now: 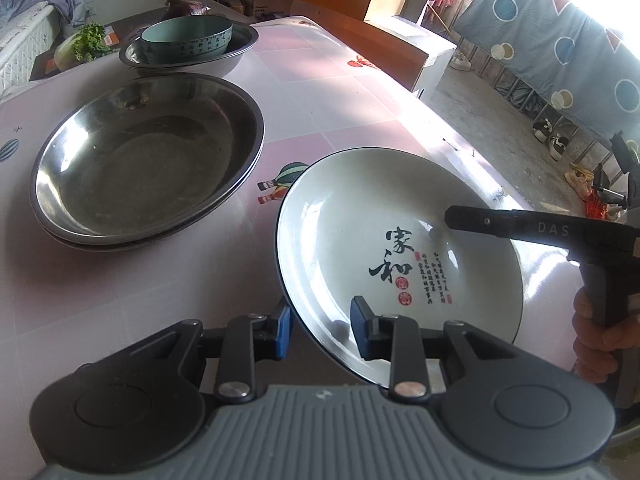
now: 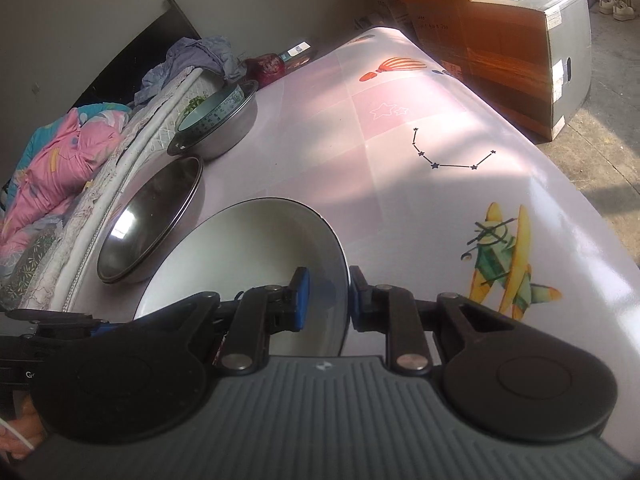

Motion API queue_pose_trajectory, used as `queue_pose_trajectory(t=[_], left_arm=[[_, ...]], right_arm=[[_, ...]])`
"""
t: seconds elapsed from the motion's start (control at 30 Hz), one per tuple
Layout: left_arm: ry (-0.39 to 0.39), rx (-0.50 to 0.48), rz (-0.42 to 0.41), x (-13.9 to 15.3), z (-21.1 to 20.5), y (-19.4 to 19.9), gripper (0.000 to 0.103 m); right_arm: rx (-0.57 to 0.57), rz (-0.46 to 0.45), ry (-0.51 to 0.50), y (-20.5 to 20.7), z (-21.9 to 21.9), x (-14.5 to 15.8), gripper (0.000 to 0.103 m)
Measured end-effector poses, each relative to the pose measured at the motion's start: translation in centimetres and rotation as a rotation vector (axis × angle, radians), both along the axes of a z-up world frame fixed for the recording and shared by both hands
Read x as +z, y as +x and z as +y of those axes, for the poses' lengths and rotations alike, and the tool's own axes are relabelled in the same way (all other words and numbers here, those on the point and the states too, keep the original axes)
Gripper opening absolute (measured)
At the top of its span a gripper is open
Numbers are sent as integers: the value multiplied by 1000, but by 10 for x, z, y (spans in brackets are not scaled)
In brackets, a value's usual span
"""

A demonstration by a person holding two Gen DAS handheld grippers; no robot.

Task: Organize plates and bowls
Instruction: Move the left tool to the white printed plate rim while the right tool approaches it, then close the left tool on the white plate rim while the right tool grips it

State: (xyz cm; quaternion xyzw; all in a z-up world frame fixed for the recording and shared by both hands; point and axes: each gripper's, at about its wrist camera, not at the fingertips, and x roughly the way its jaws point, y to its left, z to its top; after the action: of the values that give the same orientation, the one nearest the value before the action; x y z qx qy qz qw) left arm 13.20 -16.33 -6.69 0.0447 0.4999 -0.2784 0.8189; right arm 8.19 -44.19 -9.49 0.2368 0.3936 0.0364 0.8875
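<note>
Straddling opposite rims of the glossy white ceramic plate [image 1: 400, 248], tilted above the glossy pink desk [image 1: 332, 92], left gripper [image 1: 320, 330] and right gripper [image 2: 326, 300] each have fingers part-open around its thin edge; contact unclear. Beyond, round stacked steel basins [image 1: 148, 160], then a pale-green ceramic bowl [image 1: 188, 38] nested in another steel basin [image 1: 236, 56].

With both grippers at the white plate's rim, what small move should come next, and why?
Probably close both grippers on the rim, then lift. The left gripper and right gripper each straddle the white plate at opposite edges, jaws apparently not yet pinched. The stacked steel plates sit just beyond on the table, though whether the plate belongs there is unclear.
</note>
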Motion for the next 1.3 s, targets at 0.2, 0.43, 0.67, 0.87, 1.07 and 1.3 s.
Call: queue_pose_trajectory(t=[0.2,0.43,0.67,0.87,1.07,1.3], left_arm=[[14,22,15,2,44,-26,32],[17,114,21,6,105,-42,32],[-4,200,1,6,146,-44,37],[-34,196,-10,3,152,-42,42],[-51,177,-14,-4,147,-40,51],[-100,162,-31,-8,145,-40,70]], right_arm=[[29,17,12,-29,48,3,21],[88,21,24,-34,109,7,22],[140,20,2,-25,155,12,24],[128,14,-14,-21,161,13,26],[113,9,5,-21,158,10,26],[99,4,56,-24,151,7,29]])
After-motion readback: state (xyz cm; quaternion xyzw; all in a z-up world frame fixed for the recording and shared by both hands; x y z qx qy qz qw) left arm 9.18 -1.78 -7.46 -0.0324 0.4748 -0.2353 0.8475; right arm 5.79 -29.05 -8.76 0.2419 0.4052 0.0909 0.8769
